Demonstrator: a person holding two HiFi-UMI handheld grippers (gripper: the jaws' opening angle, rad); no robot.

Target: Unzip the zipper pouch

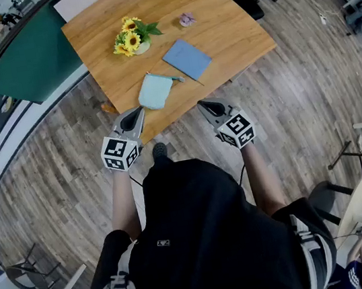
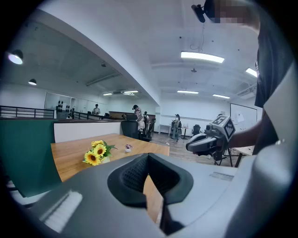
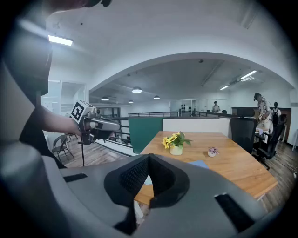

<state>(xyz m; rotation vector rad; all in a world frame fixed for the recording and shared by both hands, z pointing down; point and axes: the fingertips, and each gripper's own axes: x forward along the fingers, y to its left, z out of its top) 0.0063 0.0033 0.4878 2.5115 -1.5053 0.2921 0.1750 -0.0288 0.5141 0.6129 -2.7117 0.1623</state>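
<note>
Holding nothing with the left gripper point(image 1: 139, 113) or the right gripper point(image 1: 202, 106): both shut tight, low in the middle of the frame, just off the table point(image 1: 231, 30) edge. Looking at the zipper pouch point(image 1: 155, 91), flat near that edge, just above the left gripper. Could shove the pouch away if reaching in shut. Could drag the whole pouch along if tugging the little pull point(image 1: 177, 78) without pinning the other end. Could bump the blue notebook point(image 1: 186, 59) right beside.
</note>
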